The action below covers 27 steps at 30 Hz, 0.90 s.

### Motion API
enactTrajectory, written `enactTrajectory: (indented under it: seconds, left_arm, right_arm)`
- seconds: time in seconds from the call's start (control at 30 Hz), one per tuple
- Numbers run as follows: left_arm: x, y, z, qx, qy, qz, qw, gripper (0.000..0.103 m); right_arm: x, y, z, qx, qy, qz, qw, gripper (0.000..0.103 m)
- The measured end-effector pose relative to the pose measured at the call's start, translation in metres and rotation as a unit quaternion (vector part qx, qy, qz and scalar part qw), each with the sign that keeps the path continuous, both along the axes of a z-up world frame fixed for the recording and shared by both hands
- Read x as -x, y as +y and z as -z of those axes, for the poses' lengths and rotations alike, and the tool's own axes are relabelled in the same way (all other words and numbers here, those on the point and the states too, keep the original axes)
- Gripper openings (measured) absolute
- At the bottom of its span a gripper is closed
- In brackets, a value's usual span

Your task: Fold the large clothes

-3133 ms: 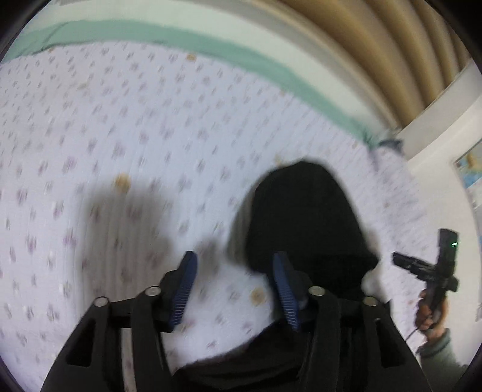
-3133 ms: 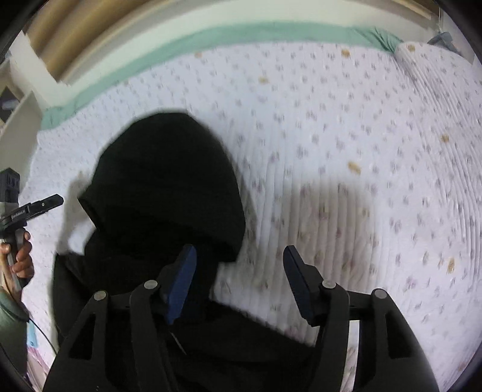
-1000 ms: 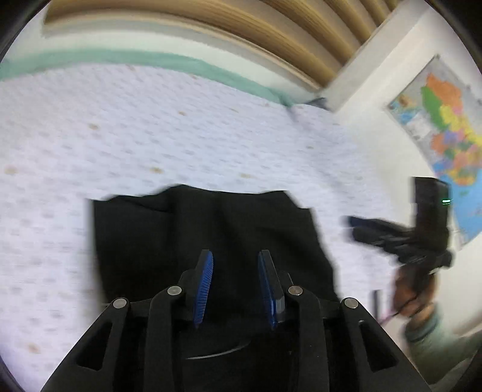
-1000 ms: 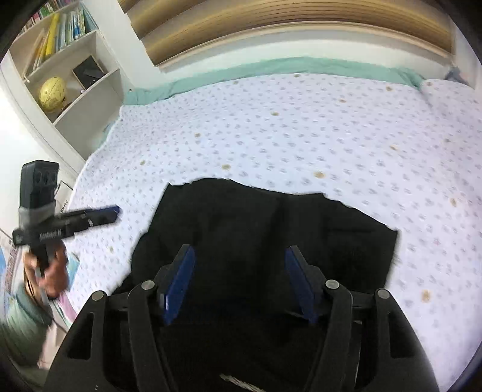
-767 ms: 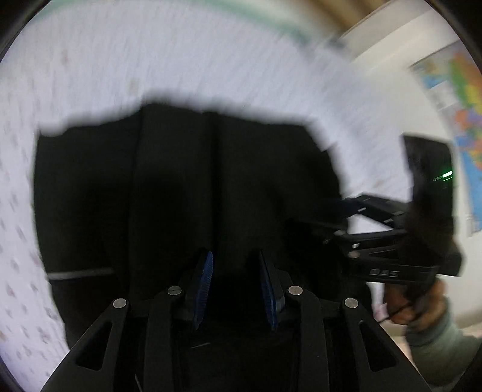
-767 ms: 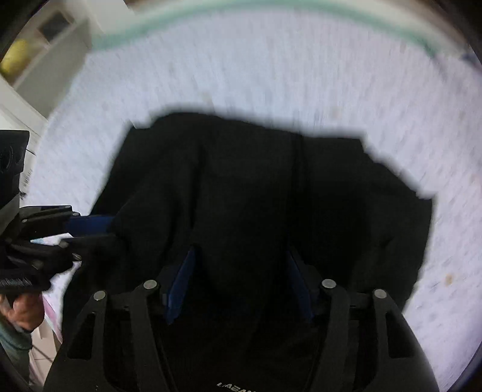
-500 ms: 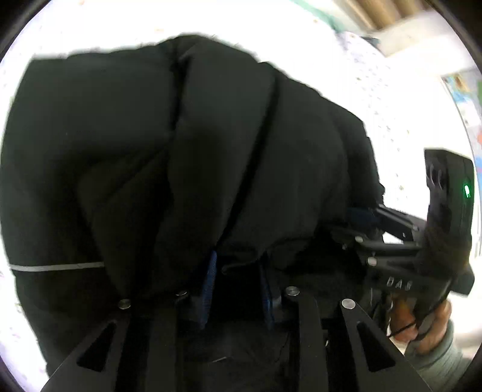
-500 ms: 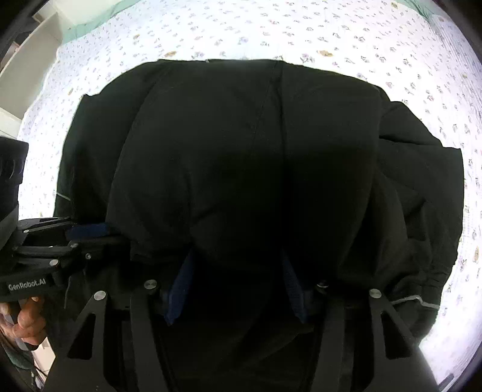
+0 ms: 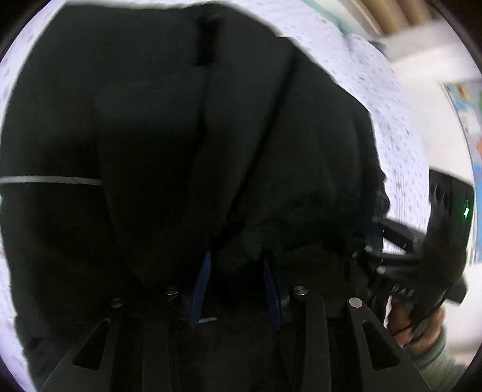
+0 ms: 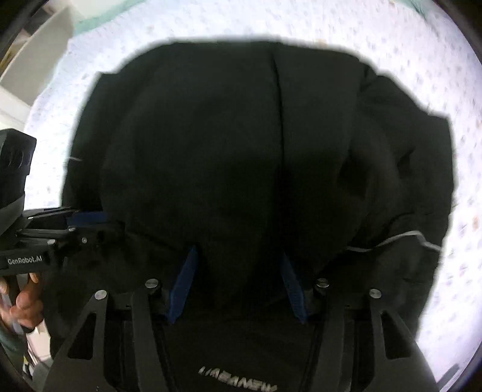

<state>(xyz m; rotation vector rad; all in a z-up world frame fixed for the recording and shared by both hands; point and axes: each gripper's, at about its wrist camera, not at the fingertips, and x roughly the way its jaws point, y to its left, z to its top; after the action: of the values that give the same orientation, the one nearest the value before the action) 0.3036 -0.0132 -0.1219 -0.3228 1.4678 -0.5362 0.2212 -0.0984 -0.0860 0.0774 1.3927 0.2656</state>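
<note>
left wrist view showed the left gripper [image 9: 236, 271] low over a black garment [image 9: 180, 135] heaped on the floral bedspread [image 9: 391, 120], its jaws just opening, a fold of cloth between the blue pads [image 9: 201, 280]; a grip could not be told. right gripper [image 10: 238, 277] stood part-spread, cloth draped over its fingertips.

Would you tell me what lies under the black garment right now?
The floral bedspread shows all around the black garment and evidently continues beneath it; anything else under the folded layers is covered.
</note>
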Motion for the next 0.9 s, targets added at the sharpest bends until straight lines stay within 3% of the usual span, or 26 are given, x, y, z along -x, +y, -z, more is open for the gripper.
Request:
enactTrajectory:
  seconds: [0.17, 0.33, 0.53, 0.73, 0.9]
  left_arm:
    - [0.019, 0.035, -0.051, 0.009, -0.053, 0.011, 0.9985, 0.036]
    - [0.065, 0.117, -0.081, -0.010, -0.065, -0.036, 0.9971, 0.045]
    - [0.132, 0.213, -0.071, -0.018, -0.021, -0.121, 0.9923, 0.046]
    - [0.193, 0.227, -0.045, -0.011, 0.022, -0.157, 0.9873, 0.046]
    - [0.217, 0.232, -0.014, -0.011, 0.066, -0.164, 0.9841, 0.046]
  right_arm:
    - [0.014, -0.025, -0.038, -0.026, -0.030, 0.013, 0.999, 0.057]
    - [0.061, -0.077, -0.071, -0.032, -0.054, 0.034, 0.997, 0.059]
    - [0.131, -0.132, -0.074, -0.004, -0.033, 0.088, 0.996, 0.059]
    - [0.195, -0.178, -0.051, -0.005, 0.013, 0.145, 0.989, 0.059]
    - [0.234, -0.203, -0.042, 0.023, 0.043, 0.167, 0.985, 0.059]
